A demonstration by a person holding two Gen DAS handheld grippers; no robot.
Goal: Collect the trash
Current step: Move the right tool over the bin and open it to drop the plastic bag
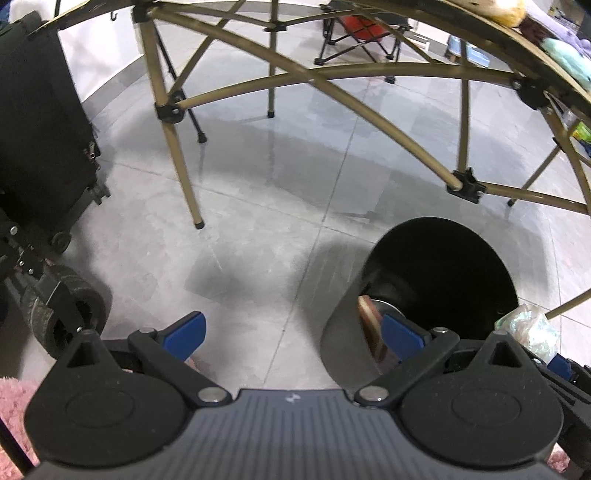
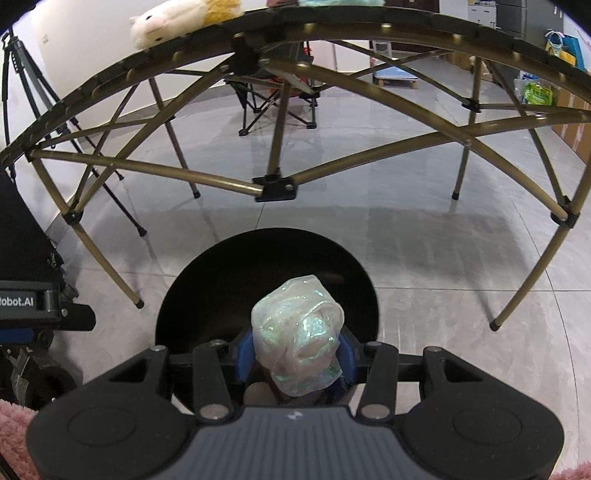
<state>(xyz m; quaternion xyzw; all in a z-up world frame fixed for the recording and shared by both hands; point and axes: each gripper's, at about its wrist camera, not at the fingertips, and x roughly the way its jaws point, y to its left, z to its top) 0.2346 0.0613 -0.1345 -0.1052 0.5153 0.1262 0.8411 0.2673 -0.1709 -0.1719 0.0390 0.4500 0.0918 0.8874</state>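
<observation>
- Wheels (image 1: pixel 70 317) of a black cart sit at the far left, with a black suitcase (image 1: pixel 40 122) behind them on the gray tile floor (image 1: pixel 258 229).
- Left gripper (image 1: pixel 291 336) has its blue fingers (image 1: pixel 186 334) spread wide apart, with nothing between them, only bare floor below.
- Black trash bin (image 1: pixel 436 280) stands on the floor just beside the left gripper's right finger, and something flat and striped (image 1: pixel 373 328) leans inside it.
- Right gripper (image 2: pixel 295 354) squeezes a shiny crumpled wrapper (image 2: pixel 297 336) between its blue fingers (image 2: pixel 245 354), right above the open mouth of the bin.
- Folding table (image 2: pixel 221 181) with gold legs arches over it all, and a fluffy toy animal (image 2: pixel 166 22) lies on top.
</observation>
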